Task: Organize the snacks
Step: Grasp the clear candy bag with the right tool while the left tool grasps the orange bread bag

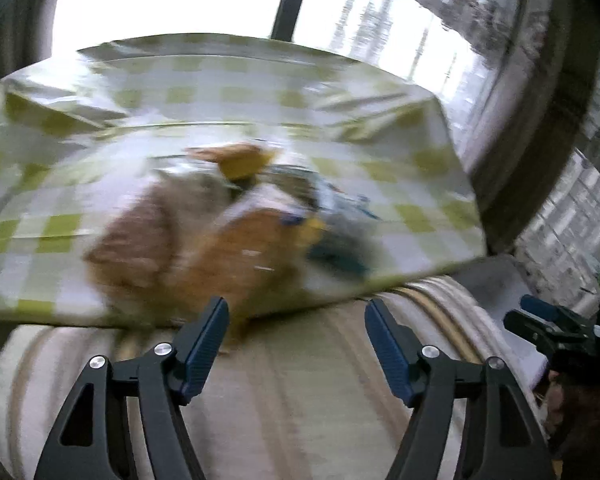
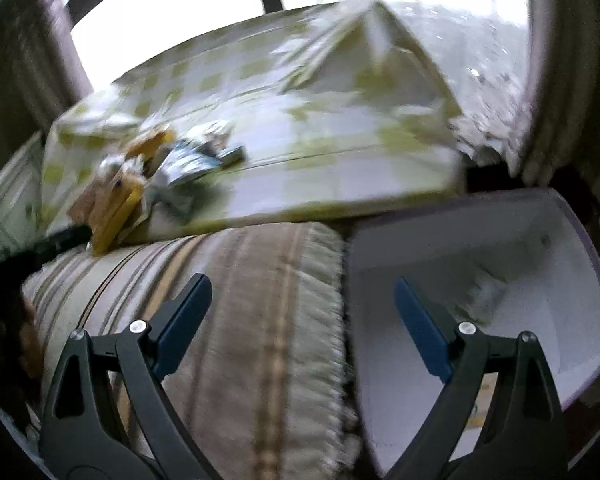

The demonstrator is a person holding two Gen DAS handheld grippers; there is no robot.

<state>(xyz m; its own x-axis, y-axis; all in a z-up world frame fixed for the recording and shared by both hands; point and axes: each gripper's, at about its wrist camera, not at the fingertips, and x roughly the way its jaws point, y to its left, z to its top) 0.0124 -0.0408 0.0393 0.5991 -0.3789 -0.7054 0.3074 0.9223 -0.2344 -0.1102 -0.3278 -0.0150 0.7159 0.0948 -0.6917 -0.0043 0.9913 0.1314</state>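
At far left, a blurred heap of snack packets (image 1: 220,232) lay on the green-checked tablecloth (image 1: 260,92). Nearer, the left gripper (image 1: 296,320) stood open and empty over a striped cushion (image 1: 300,380). Rightward, the right gripper (image 2: 302,300), jaws spread with nothing between, hung beside a white bin (image 2: 520,240).
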